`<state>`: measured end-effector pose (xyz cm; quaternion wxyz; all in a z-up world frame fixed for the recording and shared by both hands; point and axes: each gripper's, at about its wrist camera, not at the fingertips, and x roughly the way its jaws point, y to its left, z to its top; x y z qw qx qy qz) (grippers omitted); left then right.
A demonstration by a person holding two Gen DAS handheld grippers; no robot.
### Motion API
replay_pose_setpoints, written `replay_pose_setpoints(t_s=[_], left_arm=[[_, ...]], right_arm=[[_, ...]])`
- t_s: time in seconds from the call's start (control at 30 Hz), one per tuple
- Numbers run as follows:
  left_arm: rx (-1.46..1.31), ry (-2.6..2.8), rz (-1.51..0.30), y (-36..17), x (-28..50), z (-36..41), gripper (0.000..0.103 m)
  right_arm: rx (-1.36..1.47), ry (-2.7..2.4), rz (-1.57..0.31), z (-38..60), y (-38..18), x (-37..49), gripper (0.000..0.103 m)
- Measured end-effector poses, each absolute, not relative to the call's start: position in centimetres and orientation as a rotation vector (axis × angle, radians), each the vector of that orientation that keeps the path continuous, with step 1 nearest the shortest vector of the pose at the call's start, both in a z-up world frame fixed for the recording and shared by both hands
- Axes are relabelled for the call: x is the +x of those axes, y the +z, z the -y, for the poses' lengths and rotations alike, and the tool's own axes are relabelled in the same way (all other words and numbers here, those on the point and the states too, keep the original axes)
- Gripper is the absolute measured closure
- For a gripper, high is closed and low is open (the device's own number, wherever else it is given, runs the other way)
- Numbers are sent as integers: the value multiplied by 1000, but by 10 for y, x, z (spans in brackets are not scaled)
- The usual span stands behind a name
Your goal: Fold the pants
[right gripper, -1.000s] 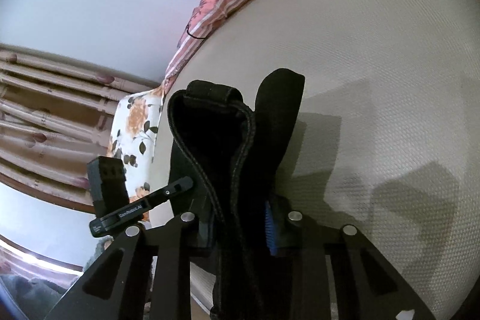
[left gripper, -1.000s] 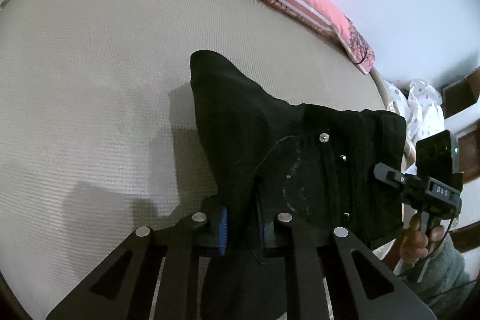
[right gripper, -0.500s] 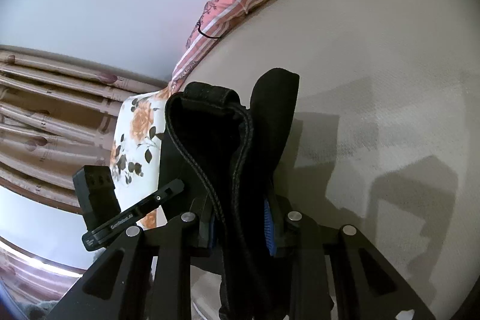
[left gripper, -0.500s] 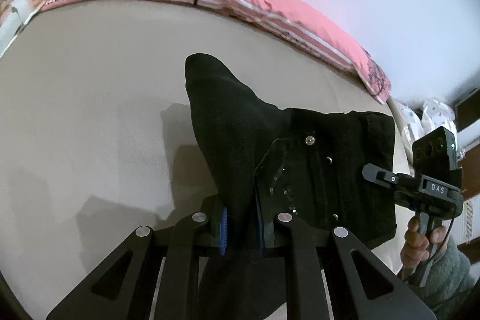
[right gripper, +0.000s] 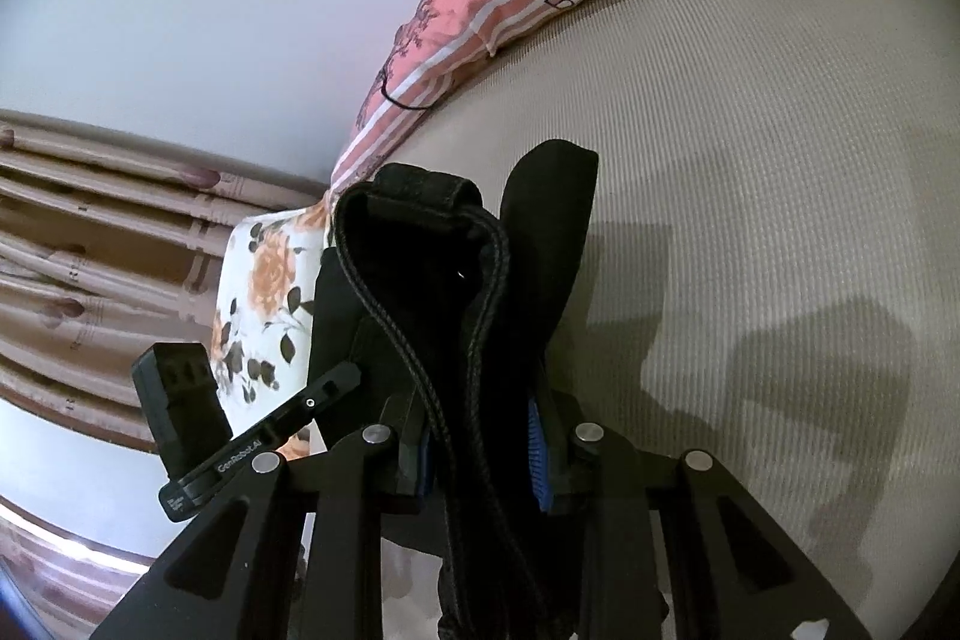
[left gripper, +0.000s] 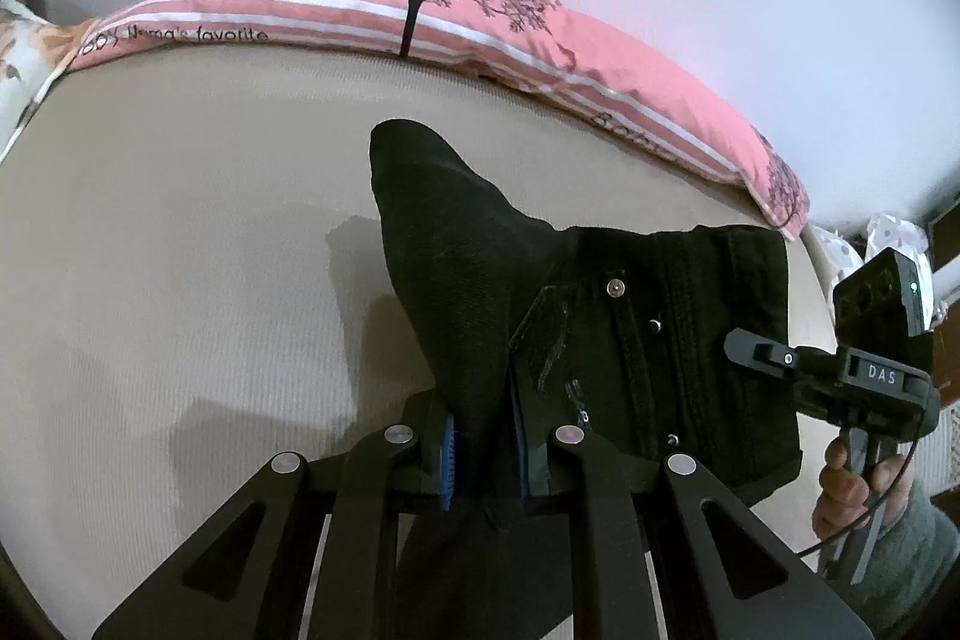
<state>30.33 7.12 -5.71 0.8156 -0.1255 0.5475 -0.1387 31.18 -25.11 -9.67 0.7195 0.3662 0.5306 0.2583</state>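
Nearest the left wrist camera, the left claw (left gripper: 483, 451) is clenched on a fold of the black pants (left gripper: 600, 340); its blue pads are mostly buried in the cloth, and the fabric below them runs out of the bottom of the picture. In the right wrist view the right claw (right gripper: 480, 451) is likewise clamped on a thick bunch of the pants (right gripper: 432, 292), a stitched seam looping up between its fingers, the rest cut off below.

The pants hang lifted above the bed (left gripper: 180, 280), stretched roughly sideways between the two claws. The waistband end with button and rivets lies toward the right claw, and one dark corner peaks upward. How the legs hang cannot be made out.

Farther right in the left view, a hand (left gripper: 846, 490) in a grey sleeve grips the other tool's handle. Beyond the pants lies bare beige mattress with shadows, then a pink striped pillow (left gripper: 480, 22) with a tree print along the far edge, then the pale wall. A floral pillow (right gripper: 264, 292) and curtains (right gripper: 90, 250) sit at the right view's left side.
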Motion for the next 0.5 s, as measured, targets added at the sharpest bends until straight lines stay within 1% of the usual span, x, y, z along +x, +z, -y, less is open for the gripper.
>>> replay_pose_setpoints(t_s=[0.23,0.27,0.33,0.37,0.4,0.43,0.47,0.5], left_arm=[[-272,-251,-1191,-84,314,-80,88],[-286,-248,-1196,-89,314,-84,87],[-298,-241,-1203,-99,313,-89,81],[-298,-234,-1206,-104,312,-90,74],[-294,-225,-1206,-107,311,-91,69],[-290,-217,-1203,-110,309,-92,67],[-286,-210,-1201,-113,307,-93,62],[-287,-204,-1202,-115,305,-94,57]], right_arm=[[778,515,-1185,254,-110,326,79],[776,503,-1191,257,-114,325,79],[746,468,-1201,259,-119,325,76],[720,452,-1205,258,-121,325,74],[690,436,-1206,257,-122,324,68],[672,416,-1204,256,-123,323,64],[661,398,-1204,256,-124,321,63],[653,391,-1203,256,-125,320,61]])
